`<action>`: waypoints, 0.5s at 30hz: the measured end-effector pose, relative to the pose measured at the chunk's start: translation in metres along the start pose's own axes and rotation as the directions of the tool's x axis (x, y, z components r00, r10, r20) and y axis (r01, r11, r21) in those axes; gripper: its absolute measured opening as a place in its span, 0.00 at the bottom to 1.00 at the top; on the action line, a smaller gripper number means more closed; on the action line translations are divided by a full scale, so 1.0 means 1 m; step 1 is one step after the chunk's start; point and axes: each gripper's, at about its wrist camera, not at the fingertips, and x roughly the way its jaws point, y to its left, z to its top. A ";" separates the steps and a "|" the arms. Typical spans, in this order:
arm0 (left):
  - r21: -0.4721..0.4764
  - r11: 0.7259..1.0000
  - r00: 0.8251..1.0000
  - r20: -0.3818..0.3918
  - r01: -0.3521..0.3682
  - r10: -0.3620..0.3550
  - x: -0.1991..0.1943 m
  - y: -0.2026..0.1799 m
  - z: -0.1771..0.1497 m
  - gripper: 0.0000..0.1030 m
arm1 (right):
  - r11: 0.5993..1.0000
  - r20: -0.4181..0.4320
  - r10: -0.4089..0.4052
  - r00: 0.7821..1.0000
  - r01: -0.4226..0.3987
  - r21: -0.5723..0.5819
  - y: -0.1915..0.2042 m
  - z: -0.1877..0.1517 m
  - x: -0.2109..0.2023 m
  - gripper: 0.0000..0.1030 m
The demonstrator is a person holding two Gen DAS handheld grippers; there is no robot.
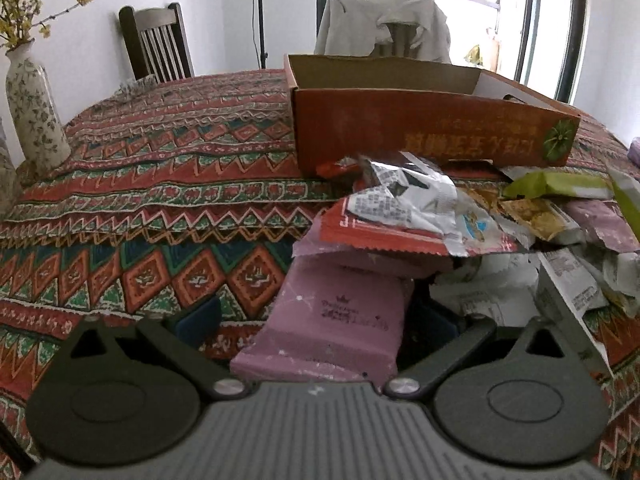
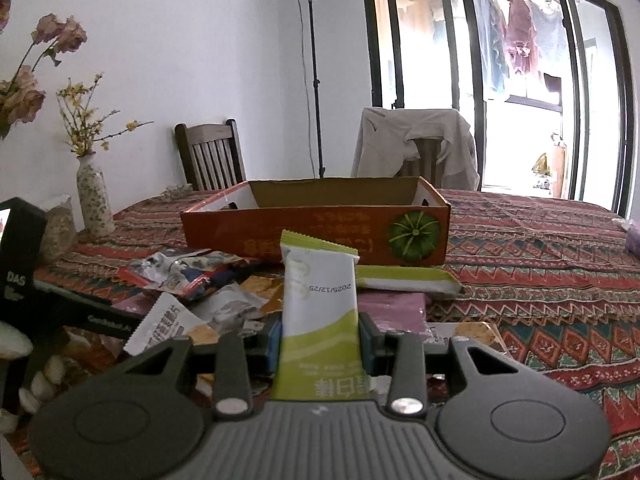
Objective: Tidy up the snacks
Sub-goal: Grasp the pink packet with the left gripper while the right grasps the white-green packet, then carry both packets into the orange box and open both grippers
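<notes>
Right wrist view: right gripper point(image 2: 320, 336) clamps a green-and-white snack packet point(image 2: 318, 300) upright before the seemingly empty cardboard box point(image 2: 316, 236) (left gripper point(image 1: 316, 320) spread wide over a pink packet point(image 1: 336, 312)); pile unsorted.

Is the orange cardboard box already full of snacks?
No, the orange cardboard box looks empty inside, and the snack packets lie piled on the tablecloth before it.
</notes>
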 end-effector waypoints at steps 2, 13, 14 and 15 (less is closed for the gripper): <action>0.006 1.000 0.999 0.035 0.008 -0.008 -0.008 -0.001 -0.007 0.78 | 1.000 0.002 0.005 1.000 -0.005 0.001 0.000 -0.001 -0.002 0.36; -0.054 0.999 0.987 0.158 0.002 0.007 -0.060 0.009 -0.039 0.61 | 1.000 0.025 0.016 1.000 -0.017 0.012 -0.006 -0.005 -0.011 0.36; -0.061 0.998 0.986 0.169 0.004 0.006 -0.065 0.011 -0.040 0.61 | 1.000 0.027 0.016 1.000 -0.016 0.013 -0.006 -0.004 -0.011 0.36; -0.070 0.998 0.984 0.180 0.007 0.006 -0.070 0.012 -0.041 0.61 | 1.000 0.030 0.016 0.999 -0.016 0.014 -0.007 -0.004 -0.012 0.36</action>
